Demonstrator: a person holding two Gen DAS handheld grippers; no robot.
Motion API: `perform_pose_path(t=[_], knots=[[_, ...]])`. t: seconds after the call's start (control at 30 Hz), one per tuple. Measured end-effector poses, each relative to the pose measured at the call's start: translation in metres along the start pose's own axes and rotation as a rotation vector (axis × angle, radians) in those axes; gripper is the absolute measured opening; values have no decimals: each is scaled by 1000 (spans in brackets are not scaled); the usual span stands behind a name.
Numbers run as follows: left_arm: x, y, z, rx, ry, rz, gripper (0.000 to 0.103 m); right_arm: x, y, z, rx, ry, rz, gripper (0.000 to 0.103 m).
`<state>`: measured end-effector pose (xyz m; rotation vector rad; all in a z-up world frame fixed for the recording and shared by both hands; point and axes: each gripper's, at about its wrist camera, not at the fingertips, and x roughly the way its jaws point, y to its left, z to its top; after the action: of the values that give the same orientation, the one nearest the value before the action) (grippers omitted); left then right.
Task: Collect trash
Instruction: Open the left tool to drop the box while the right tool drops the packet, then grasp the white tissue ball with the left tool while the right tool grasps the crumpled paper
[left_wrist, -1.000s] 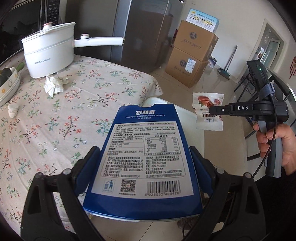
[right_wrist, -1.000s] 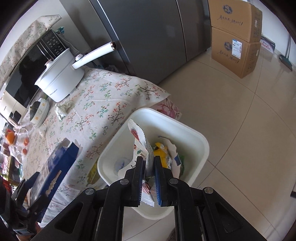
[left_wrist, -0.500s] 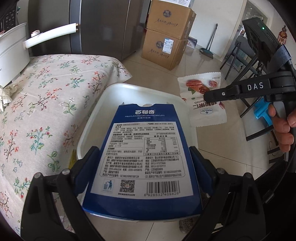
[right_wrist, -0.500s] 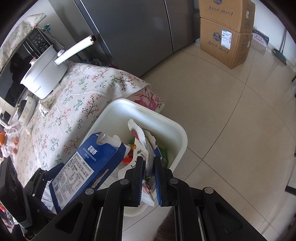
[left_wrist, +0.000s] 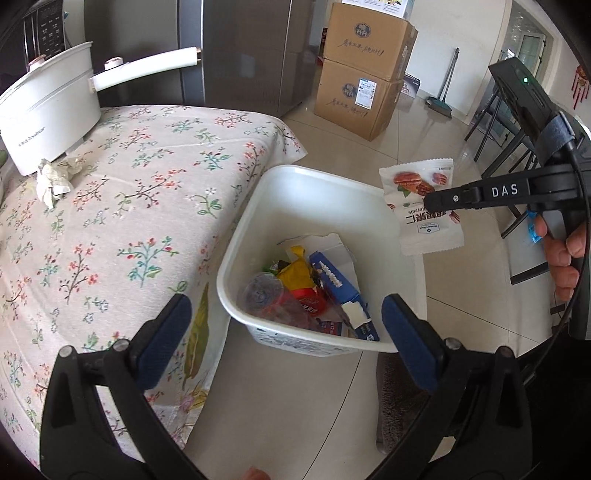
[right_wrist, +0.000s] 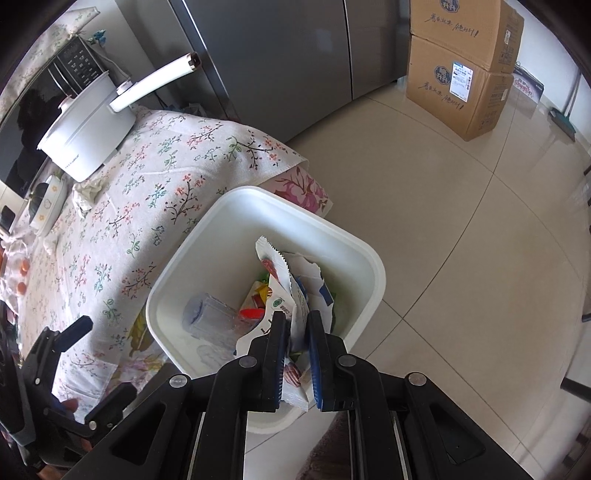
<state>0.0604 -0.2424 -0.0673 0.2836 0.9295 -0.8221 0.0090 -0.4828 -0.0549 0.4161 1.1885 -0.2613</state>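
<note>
A white trash bin (left_wrist: 255, 206) stands on the floor against the table's edge. In it a blue biscuit box (left_wrist: 338, 286) lies on a plastic cup, a yellow wrapper and other wrappers. My left gripper (left_wrist: 286, 334) hangs over the bin's near rim; its jaws are opening and nothing is between them. My right gripper (right_wrist: 297, 326) is shut on a white nut packet (right_wrist: 282, 284) above the bin (right_wrist: 369, 258). In the left wrist view that packet (left_wrist: 419, 221) hangs over the bin's right rim from the right gripper (left_wrist: 430, 201). A crumpled tissue (left_wrist: 51, 179) lies on the floral tablecloth.
A white electric pot (left_wrist: 48, 110) with a long handle stands at the table's far corner, with a bowl (right_wrist: 46, 206) beyond it. A steel fridge (right_wrist: 277, 55), stacked cardboard boxes (left_wrist: 364, 92), a broom (left_wrist: 441, 99) and dark chair legs (left_wrist: 517, 229) stand around the tiled floor.
The blue biscuit box has left my left gripper and now lies in the bin; the left jaws stand wider and empty. My right gripper still holds the nut packet over the bin.
</note>
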Motion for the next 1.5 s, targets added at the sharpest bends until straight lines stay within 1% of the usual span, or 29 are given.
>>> perform_pose_path(t=[0.37,0.4,0.43,0.47,0.5,0.53,0.83,0.97,1.07,1.17,1.27,1.33,1.4,1.47,1.5], knots=[[-45,44,-21,-48,-32,89,102,16,33,13,7,17,10,15],[-48,47,-23,-51,-35,97,102,16,34,14,9,19,12,19],[-52,51,-25,-55,-40,106,102,16,37,14,13,19,11,27],[-56,54,-26,-60,-44,115,102,15,38,14,17,15,11,32],[-59,58,-28,-65,-46,122,102,14,40,14,20,9,11,42],[-62,62,-29,-71,-48,128,102,13,42,14,22,2,14,49],[-89,97,-46,-142,-67,186,102,4,70,15,-31,-32,6,60],[-103,114,-57,-175,-104,230,102,0,91,14,-71,-44,10,65],[-114,130,-65,-205,-122,267,102,0,111,15,-104,-49,19,68],[-124,150,-72,-255,-135,316,102,0,132,16,-133,-57,25,73],[-132,172,-77,-318,-149,384,102,4,154,18,-161,-60,32,76],[-137,188,-77,-354,-151,447,102,12,170,22,-194,-55,40,77],[-137,204,-75,-365,-146,504,102,21,186,29,-225,-66,28,77],[-133,220,-71,-369,-136,531,102,27,201,39,-237,-87,12,77],[-131,229,-69,-372,-136,536,102,30,208,45,-237,-101,20,77]])
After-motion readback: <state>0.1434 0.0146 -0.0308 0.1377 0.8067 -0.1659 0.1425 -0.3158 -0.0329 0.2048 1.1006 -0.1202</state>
